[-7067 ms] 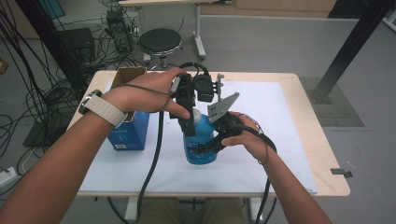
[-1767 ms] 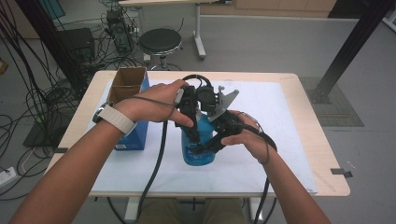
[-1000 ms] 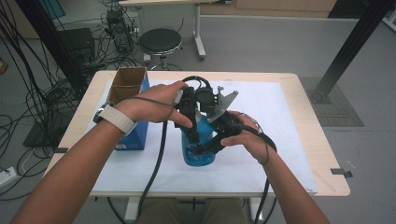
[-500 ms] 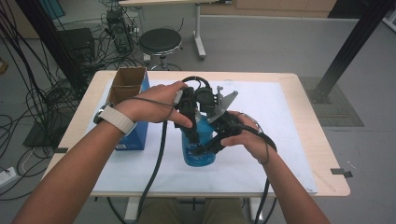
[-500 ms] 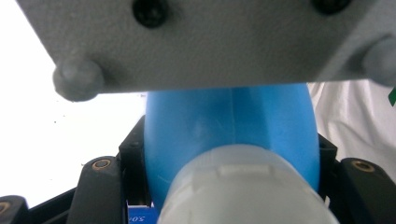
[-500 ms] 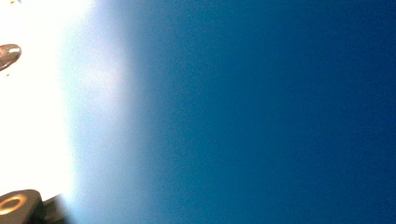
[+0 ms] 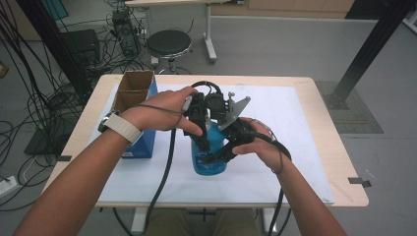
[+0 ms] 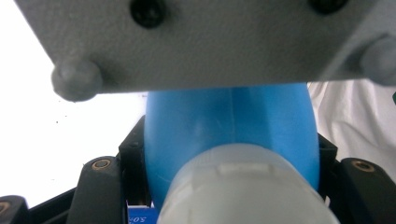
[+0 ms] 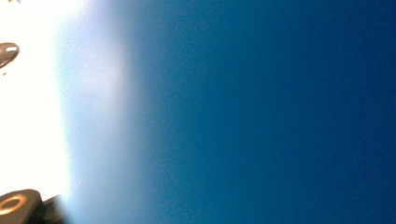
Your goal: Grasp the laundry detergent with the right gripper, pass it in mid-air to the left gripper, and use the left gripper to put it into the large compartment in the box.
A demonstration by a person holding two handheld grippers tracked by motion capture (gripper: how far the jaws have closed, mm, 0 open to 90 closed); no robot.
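Both of your grippers, the left gripper (image 7: 202, 142) and right gripper (image 7: 216, 156), remain clamped on the blue bottle (image 7: 210, 162), unmoved since a second ago.

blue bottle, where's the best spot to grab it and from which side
Probably at two levels. The blue bottle stands upright on the table: the left gripper comes from above onto its pale cap, which is narrow, while the right gripper clamps the rounded body from the side to steady it.
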